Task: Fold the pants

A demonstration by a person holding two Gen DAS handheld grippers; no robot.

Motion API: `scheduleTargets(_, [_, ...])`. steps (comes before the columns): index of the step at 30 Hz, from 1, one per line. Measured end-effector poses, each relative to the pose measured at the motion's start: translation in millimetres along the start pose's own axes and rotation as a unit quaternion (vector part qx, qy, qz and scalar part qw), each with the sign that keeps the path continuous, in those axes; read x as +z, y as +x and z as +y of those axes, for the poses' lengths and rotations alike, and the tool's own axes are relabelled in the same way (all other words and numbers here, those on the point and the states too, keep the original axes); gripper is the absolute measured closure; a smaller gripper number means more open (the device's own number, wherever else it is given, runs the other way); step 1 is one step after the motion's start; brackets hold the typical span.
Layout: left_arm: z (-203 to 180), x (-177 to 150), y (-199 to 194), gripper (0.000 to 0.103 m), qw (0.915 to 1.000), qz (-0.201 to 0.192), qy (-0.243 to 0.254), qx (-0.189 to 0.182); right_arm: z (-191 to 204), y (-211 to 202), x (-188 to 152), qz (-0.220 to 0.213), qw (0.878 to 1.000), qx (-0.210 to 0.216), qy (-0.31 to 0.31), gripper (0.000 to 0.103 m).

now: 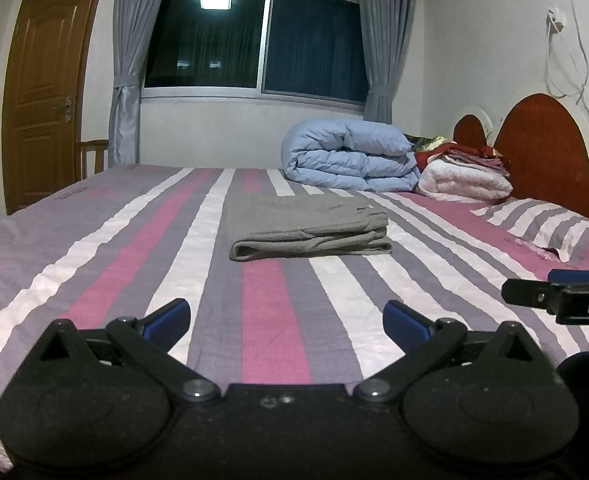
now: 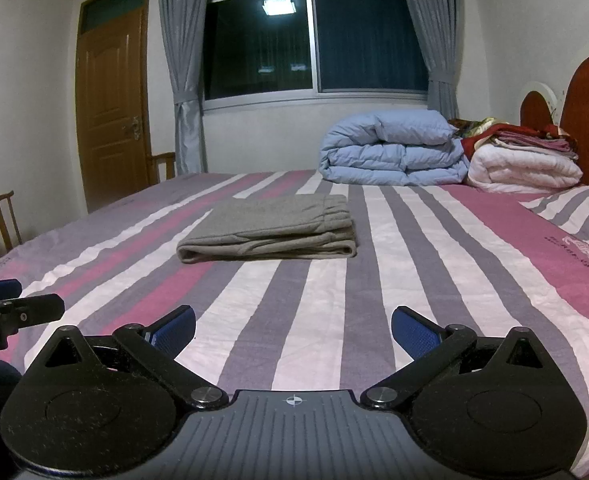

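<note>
Grey pants (image 1: 308,226) lie folded in a flat rectangular stack on the striped bed (image 1: 94,248); they also show in the right wrist view (image 2: 270,228). My left gripper (image 1: 286,322) is open and empty, held back from the pants above the near part of the bed. My right gripper (image 2: 293,330) is open and empty too, likewise short of the pants. The right gripper shows at the right edge of the left wrist view (image 1: 534,286). The left gripper shows at the left edge of the right wrist view (image 2: 34,300).
A rolled blue duvet (image 1: 350,156), a white blanket (image 1: 464,182) with folded clothes on top and a striped pillow (image 1: 550,222) lie by the red headboard (image 1: 542,148). A window with grey curtains and a wooden door (image 1: 42,96) are behind. A wooden chair (image 2: 2,216) stands left.
</note>
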State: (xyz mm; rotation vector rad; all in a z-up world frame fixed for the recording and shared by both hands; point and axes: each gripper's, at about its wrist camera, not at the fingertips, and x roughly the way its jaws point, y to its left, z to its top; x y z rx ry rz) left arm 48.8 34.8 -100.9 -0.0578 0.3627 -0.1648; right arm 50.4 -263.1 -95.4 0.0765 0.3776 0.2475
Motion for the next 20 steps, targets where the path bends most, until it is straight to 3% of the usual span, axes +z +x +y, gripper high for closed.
scheduleTargets(20, [-3.0,0.4,-1.7,0.006,0.9998,-0.009,0.016,-0.012,-0.5,-0.2,-3.4,-0.005,1.0,0.007,-0.014,0.0])
